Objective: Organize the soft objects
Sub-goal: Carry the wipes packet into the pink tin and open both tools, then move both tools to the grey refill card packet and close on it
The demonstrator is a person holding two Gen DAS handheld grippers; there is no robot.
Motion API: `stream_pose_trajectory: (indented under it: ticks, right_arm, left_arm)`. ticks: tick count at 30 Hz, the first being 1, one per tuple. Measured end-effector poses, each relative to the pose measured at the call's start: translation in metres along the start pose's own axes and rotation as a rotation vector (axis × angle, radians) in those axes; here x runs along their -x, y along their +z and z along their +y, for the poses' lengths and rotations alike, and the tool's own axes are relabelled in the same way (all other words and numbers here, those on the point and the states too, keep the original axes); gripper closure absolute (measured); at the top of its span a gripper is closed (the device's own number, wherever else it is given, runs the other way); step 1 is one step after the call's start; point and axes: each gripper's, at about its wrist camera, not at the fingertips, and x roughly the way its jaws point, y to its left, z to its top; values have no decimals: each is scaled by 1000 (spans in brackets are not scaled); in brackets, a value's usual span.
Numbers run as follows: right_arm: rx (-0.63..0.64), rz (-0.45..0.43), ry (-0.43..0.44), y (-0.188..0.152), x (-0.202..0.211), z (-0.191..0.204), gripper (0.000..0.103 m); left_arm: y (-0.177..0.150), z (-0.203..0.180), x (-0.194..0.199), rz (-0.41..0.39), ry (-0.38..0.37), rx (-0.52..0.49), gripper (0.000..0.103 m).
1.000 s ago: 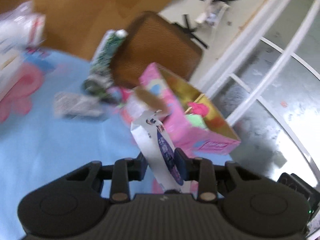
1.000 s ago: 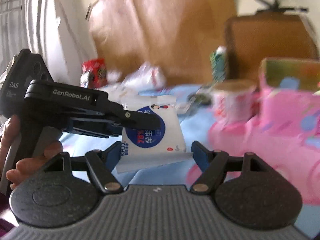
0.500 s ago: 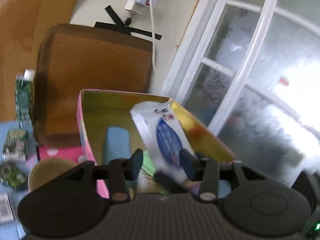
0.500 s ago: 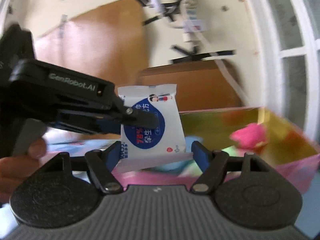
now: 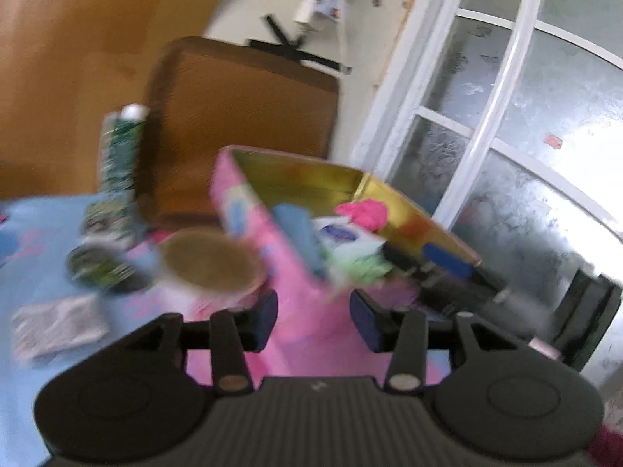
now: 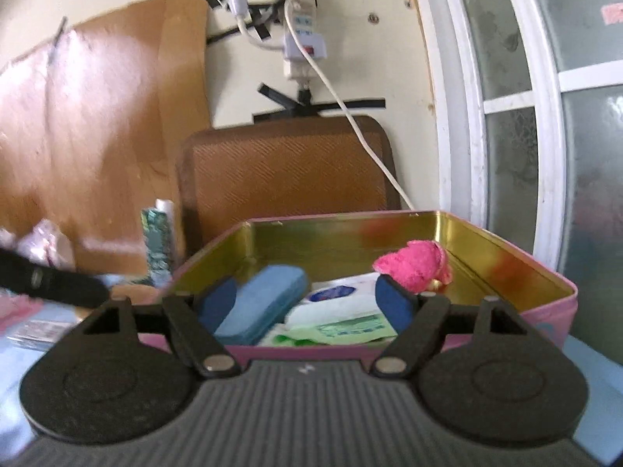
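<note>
A pink tin box [image 6: 506, 249] with a gold inside stands on the blue cloth. In it lie a white tissue pack with a blue oval [image 6: 335, 297], a blue case [image 6: 261, 303], a green pack [image 6: 342, 329] and a pink soft toy [image 6: 412, 264]. My right gripper [image 6: 305, 303] is open just in front of the box's near wall, with nothing between its fingers. My left gripper [image 5: 313, 317] is open and empty, drawn back from the box's corner [image 5: 288, 272]. The white pack [image 5: 342, 233] lies inside. The left view is blurred.
Left of the box stand a paper cup [image 5: 210, 264], a tall green carton [image 5: 120, 151] and a silver packet [image 5: 58, 327]. A brown chair back [image 6: 288, 171] rises behind the box. A white cable [image 6: 370, 148] hangs over it, and a window [image 6: 545, 116] is at the right.
The left gripper carried the white pack over the box, let it go inside and pulled back. The right gripper swung toward the box.
</note>
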Motion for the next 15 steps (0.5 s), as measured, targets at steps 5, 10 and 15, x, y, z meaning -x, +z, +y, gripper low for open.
stream_pose_trajectory:
  ticks: [5,10,15]
  right_arm:
    - [-3,-38,125,1,22,24,36]
    - [23,52,335,3,19,67,38]
    - [118,185,541,0,4,134,38]
  left_arm:
    - [-40,52,46,-4,149,48,60]
    - [-66,121,87,-37,319,224,60]
    - [-76,154,117,-136,353,337,60]
